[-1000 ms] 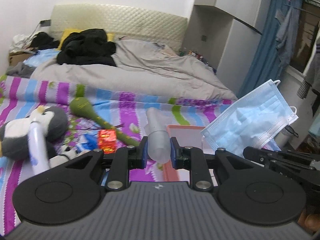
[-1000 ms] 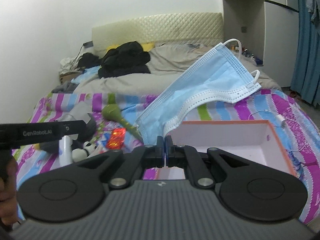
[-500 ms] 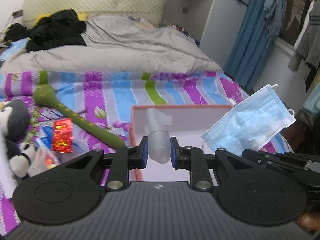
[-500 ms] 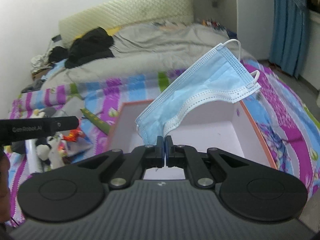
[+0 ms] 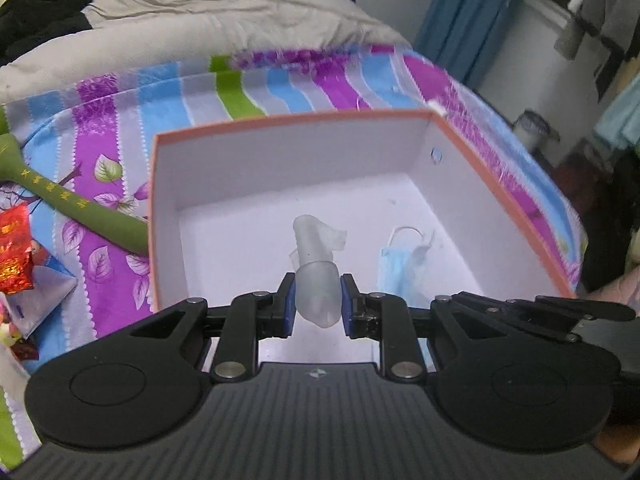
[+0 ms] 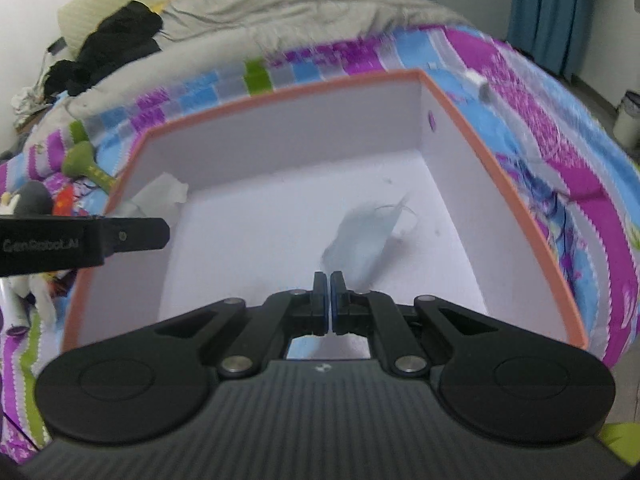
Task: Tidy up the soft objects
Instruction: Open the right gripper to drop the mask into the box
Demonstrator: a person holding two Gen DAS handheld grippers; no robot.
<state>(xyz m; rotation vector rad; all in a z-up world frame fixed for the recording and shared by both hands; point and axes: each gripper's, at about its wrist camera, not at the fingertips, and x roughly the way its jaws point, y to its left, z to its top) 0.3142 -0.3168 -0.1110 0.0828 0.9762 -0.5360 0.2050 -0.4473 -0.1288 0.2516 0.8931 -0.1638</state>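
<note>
Blue face mask [image 5: 394,270] lies crumpled on the box floor, right of centre, ear loops sticking up; in the right wrist view it is blurred [image 6: 360,240], just ahead of the claw tips. Thin pleated fabric, limp, so it slumps where it lands. Right claw [image 6: 330,304] has its jaws almost together with a thin gap, nothing visibly pinched between them; whether a bit of mask is caught below I cannot tell. It hangs low inside the box, likely at the release point.

Left claw [image 5: 318,306] is clamped on a translucent soft piece [image 5: 316,276], frosted, rubbery-looking, rounded at the near end and ragged with a thin flap at the far end. Jaws part-way open, as wide as the piece, which is held over the box middle, left of the mask, probably to be dropped beside it.

Box [image 5: 280,120]: rectangular, open top, orange-pink rim, matte white walls and floor, small hole in the right wall. Stiff card, sits on the bed so soft things can be dropped straight in.

Bed sheet [image 5: 100,140] striped purple, blue, green with leaf print. Left of the box: green long-handled plush [image 5: 80,204], red foil packet [image 5: 14,252]. Grey quilt [image 5: 200,8] and black clothes [image 5: 36,0] far back. Penguin-like plush [image 6: 28,200] far left in the right view.
</note>
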